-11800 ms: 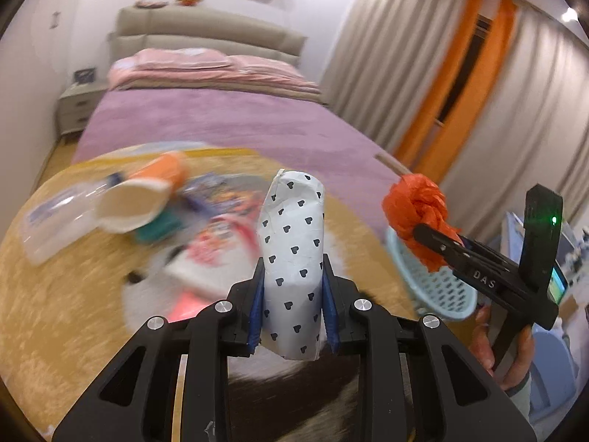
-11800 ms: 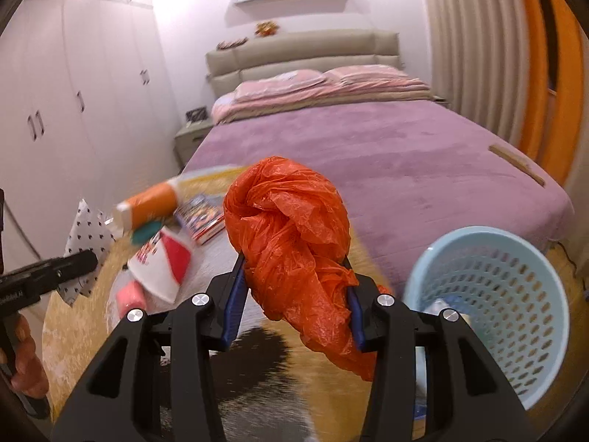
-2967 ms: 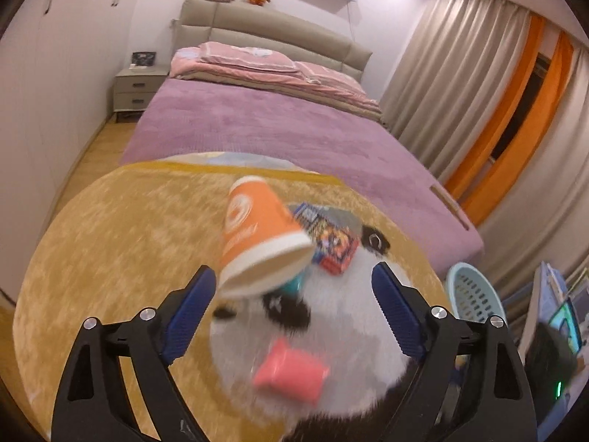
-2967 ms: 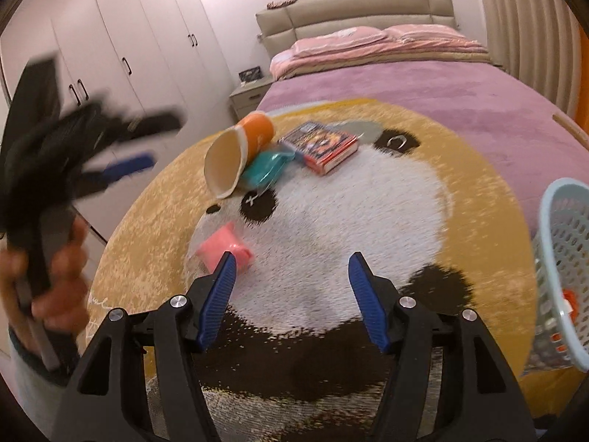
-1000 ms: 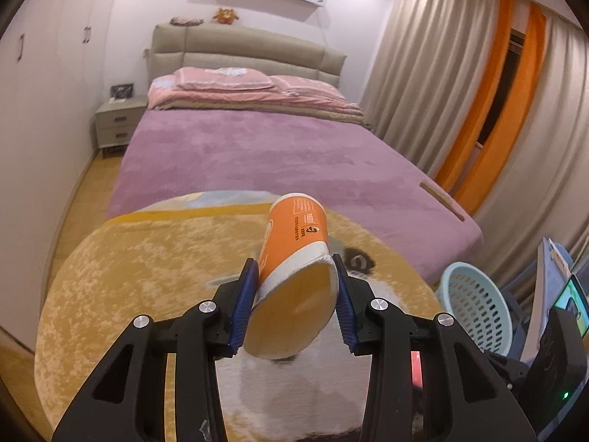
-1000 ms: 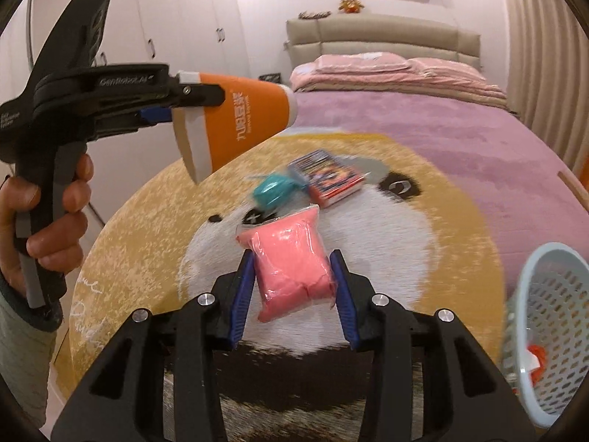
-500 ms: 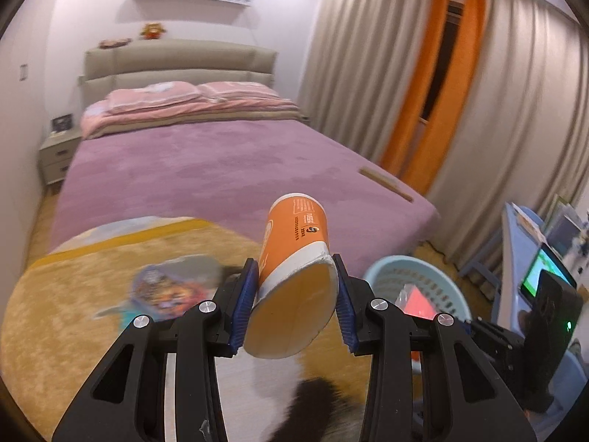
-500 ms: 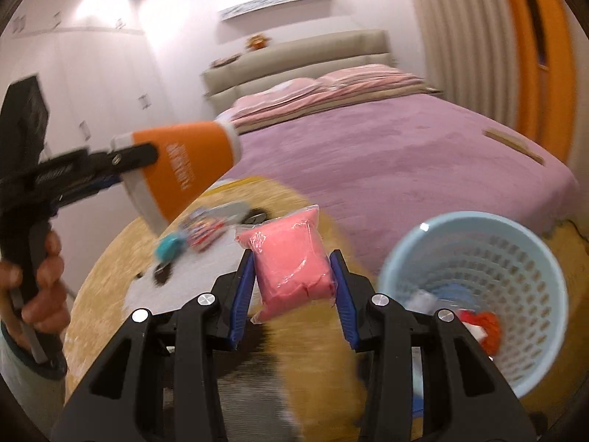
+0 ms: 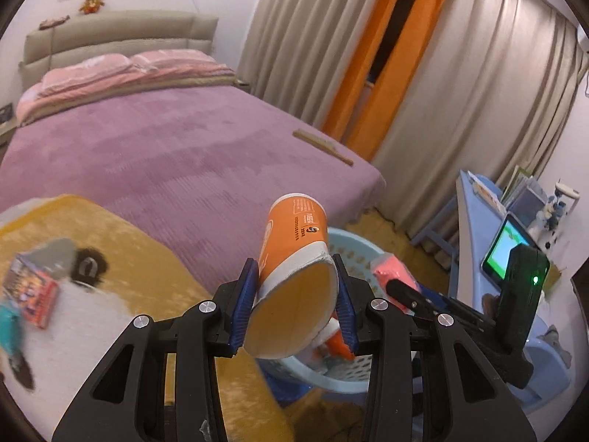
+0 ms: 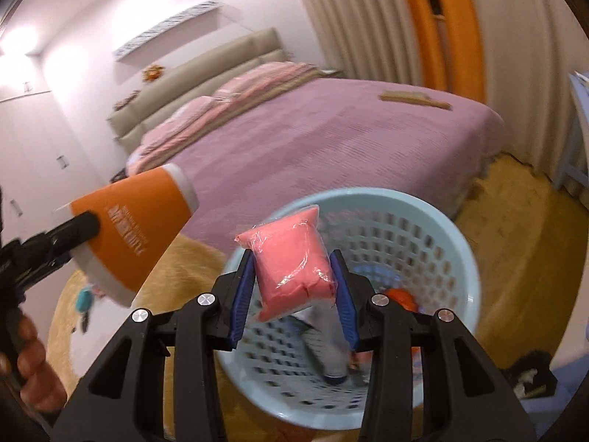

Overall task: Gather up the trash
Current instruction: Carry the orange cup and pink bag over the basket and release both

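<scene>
My left gripper point(image 9: 296, 304) is shut on an orange paper cup point(image 9: 294, 258), held tilted in the air just before the light blue basket point(image 9: 349, 246). The cup also shows in the right wrist view point(image 10: 136, 228). My right gripper point(image 10: 294, 287) is shut on a pink plastic packet point(image 10: 294, 261) and holds it over the open basket point(image 10: 464, 258). The packet also shows in the left wrist view point(image 9: 390, 269). Orange and pale trash point(image 10: 401, 296) lies inside the basket.
A colourful packet point(image 9: 31, 291) and a teal item point(image 9: 7, 326) lie on the round yellow panda rug point(image 9: 110, 232). The purple bed point(image 9: 165, 147) stands behind. A blue desk point(image 9: 478, 217) with a lit screen point(image 9: 506, 246) is at the right, curtains behind it.
Both grippers have swung right from the rug toward the basket. The pink packet is now above the basket opening and the cup is close beside it.
</scene>
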Tool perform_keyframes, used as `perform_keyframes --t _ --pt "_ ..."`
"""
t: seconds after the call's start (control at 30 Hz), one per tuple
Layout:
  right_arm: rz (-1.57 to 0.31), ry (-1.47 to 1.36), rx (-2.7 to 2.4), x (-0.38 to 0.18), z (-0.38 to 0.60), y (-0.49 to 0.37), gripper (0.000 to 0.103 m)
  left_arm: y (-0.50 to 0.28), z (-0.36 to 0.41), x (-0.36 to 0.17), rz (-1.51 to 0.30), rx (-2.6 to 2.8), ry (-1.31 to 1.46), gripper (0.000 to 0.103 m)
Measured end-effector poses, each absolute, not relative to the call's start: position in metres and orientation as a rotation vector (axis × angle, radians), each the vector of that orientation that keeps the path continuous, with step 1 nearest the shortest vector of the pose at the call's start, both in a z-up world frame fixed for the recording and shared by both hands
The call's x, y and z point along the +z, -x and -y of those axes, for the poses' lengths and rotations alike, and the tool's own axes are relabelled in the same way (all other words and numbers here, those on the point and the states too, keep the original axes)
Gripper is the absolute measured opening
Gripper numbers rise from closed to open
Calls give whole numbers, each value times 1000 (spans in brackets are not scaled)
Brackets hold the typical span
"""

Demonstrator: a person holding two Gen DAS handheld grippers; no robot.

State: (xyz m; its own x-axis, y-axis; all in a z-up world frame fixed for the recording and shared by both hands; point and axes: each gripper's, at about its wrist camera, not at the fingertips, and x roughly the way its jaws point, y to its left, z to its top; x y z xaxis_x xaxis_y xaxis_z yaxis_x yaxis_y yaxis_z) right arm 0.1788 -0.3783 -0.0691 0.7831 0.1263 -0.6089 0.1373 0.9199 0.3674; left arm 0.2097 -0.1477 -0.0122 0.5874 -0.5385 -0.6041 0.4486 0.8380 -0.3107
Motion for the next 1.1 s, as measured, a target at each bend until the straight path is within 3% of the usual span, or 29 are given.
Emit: perform_keyframes --t 0.7,0.73,0.8,0.9,1.1 --pt "-757 -466 -136 -109 409 -190 40 -228 217 -76 -886 -587 14 42" --pt "-762 -465 -132 -110 409 -191 40 -227 216 -76 -885 -590 14 43" --pt "-775 -463 -126 -111 409 -192 40 -225 215 -76 -884 -582 11 58" --pt "-777 -482 -133 -112 409 -189 64 -220 211 -73 -873 -574 16 65" --pt "-745 -460 -98 -94 401 -178 65 -208 191 -59 -848 -567 49 66"
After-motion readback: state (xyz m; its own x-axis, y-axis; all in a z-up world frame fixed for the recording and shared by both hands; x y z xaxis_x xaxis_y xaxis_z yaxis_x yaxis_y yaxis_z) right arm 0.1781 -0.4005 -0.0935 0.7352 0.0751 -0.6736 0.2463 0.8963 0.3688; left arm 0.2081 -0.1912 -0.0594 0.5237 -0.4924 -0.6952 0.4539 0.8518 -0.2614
